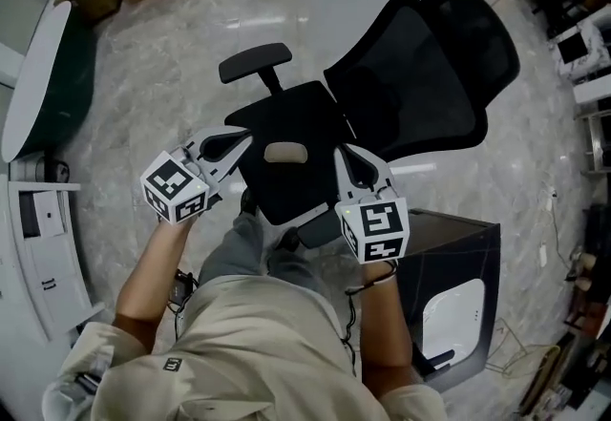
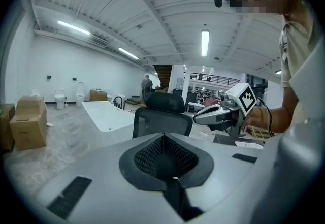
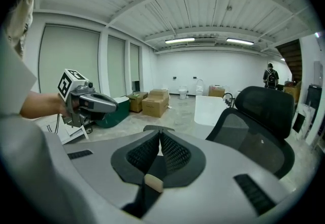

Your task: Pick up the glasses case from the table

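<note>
**A:** Left gripper [image 1: 241, 136], from the head view?

**B:** It's held over the left edge of the black chair seat [image 1: 286, 114], and the right gripper [image 1: 344, 154] is over the right edge. The beige glasses case [image 1: 285, 153] lies flat on the seat between them, touching neither. Its long axis runs across the picture, one rounded end toward each gripper.

**A:** And the left gripper view?

**B:** The jaws are pressed together, pad against pad, with nothing in them. Past them stands the chair backrest [image 2: 162, 116].

**A:** The right gripper view?

**B:** The jaws meet at the tips and grip nothing. A small beige piece [image 3: 154, 183] shows low at their root. I cannot tell whether that is the case.
</note>
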